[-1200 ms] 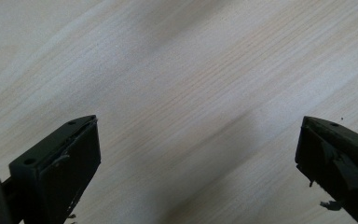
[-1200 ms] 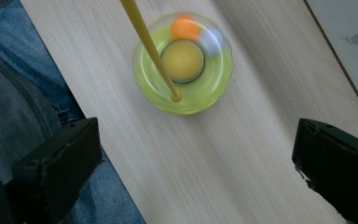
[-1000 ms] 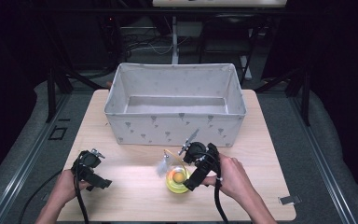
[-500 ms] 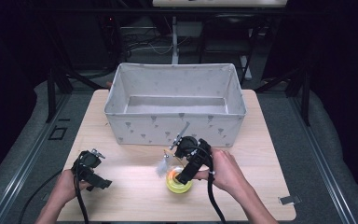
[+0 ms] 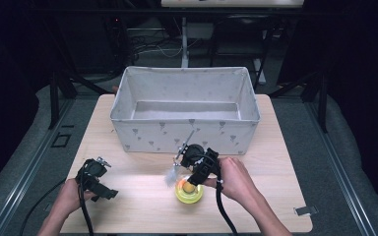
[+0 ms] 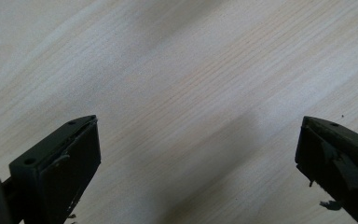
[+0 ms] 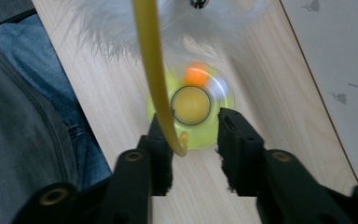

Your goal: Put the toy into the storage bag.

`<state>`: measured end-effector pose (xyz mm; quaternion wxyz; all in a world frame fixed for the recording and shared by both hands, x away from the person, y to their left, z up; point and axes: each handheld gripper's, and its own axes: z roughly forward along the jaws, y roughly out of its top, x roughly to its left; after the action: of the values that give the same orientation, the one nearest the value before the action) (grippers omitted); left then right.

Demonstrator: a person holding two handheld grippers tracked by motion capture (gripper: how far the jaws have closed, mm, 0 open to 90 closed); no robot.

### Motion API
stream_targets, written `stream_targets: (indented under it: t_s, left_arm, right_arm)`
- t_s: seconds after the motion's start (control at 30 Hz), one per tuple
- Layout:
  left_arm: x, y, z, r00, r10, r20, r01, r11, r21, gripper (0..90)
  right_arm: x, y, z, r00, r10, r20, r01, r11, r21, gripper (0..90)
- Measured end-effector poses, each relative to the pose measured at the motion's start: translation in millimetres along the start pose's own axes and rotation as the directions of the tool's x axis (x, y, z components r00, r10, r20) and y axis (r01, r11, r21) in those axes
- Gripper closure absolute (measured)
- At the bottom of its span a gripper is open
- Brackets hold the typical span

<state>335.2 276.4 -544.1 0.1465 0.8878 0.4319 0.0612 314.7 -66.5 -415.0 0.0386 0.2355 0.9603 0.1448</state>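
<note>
Right hand-held gripper, having moved leftward over the past second, now sits above the yellow-green toy on the counter, jaws partly apart, straddling its yellow stem; a grasp seems imminent. Left hand-held gripper gapes wide, empty. Fabric bin lies beyond.

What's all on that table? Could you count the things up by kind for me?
Fabric bins: 1, the grey patterned bin
Toys: 1, a yellow-green disc toy with a yellow wand and white feather tuft
Handheld grippers: 2, left gripper and right gripper
Total: 4
</note>
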Motion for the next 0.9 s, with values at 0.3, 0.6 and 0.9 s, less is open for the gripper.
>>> stream_targets:
  t_s: [0.3,0.6,0.9]
  left_arm:
    - [-0.4,-0.1,0.5,1.0,0.002,-0.001,-0.002,1.0,0.003,0.2]
    - [-0.1,-0.3,0.6,1.0,0.004,-0.002,-0.004,1.0,0.004,0.2]
    - [-0.3,-0.1,0.5,1.0,0.003,-0.003,-0.003,1.0,0.003,0.2]
  right_arm:
    - [0.4,-0.8,0.7,1.0,0.007,0.007,-0.007,1.0,0.0,87.5]
    - [1.8,0.2,-1.2,0.9999,0.003,0.013,-0.003,1.0,-0.011,88.2]
    - [-0.4,-1.7,-10.3,0.9994,0.008,0.033,-0.007,1.0,-0.024,88.2]
